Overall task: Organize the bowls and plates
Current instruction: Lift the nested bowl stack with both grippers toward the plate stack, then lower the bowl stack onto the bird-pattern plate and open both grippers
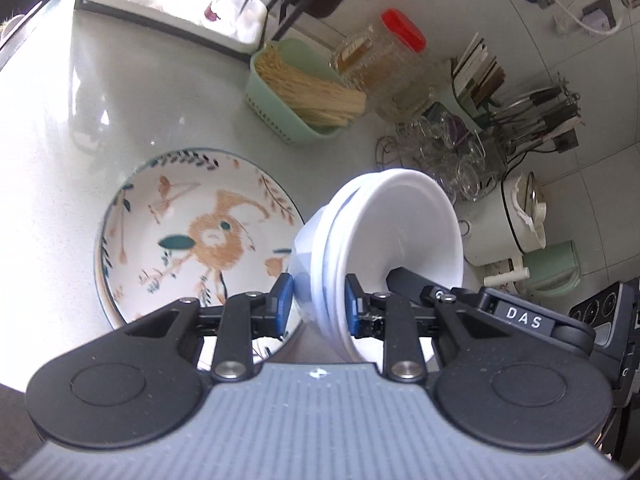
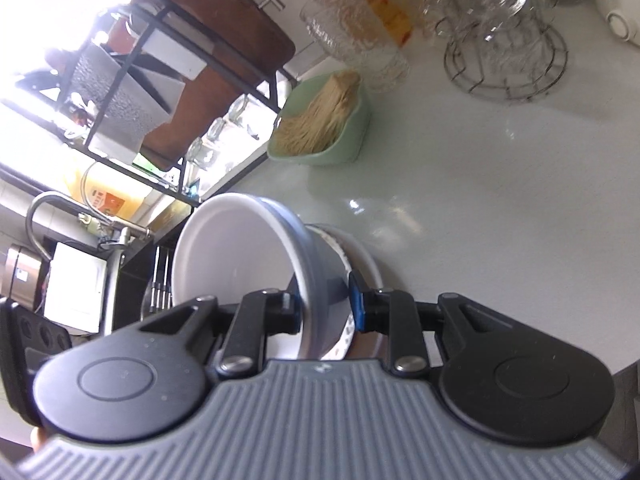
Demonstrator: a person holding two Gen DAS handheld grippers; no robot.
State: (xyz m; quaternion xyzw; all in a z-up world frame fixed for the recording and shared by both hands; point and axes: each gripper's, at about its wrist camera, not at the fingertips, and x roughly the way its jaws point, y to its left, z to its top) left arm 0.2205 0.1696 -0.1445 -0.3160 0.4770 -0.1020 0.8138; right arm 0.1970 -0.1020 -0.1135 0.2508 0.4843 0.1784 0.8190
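Two claws: both of mine are clamped on the rims of nested white bowls, which I hold tilted above the counter [image 1: 60,128].
Left claw [image 1: 318,304]: its blue pads pinch the wall of the white bowl stack [image 1: 384,232], one pad on the outside, the other inside the bowl.
Left view, stack: at least two or three bowls sit one in another, mouths turned to the right.
Right claw [image 2: 326,306]: closed on the rim of the grey-blue bowl [image 2: 256,264], white inside; the right pad presses on its outer wall, the left one is hidden behind the rim.
Right view, behind the bowl: more white rims [image 2: 362,256] lie against its base; I cannot tell how many.
Other claw: a black body marked DAS [image 1: 524,318] shows beside the stack in my left view.
Patterned plate [image 1: 196,236]: it lies flat on the counter, left of the stack, painted with an orange animal and leaves, on top of another plate.
Green basket [image 1: 276,84]: it holds pale sticks and stands further back on the counter.
Red-lidded jar [image 1: 392,60]: clear, just beside the basket.
Glasses on wire rack [image 2: 506,46]: upside down, well apart from my bowls.
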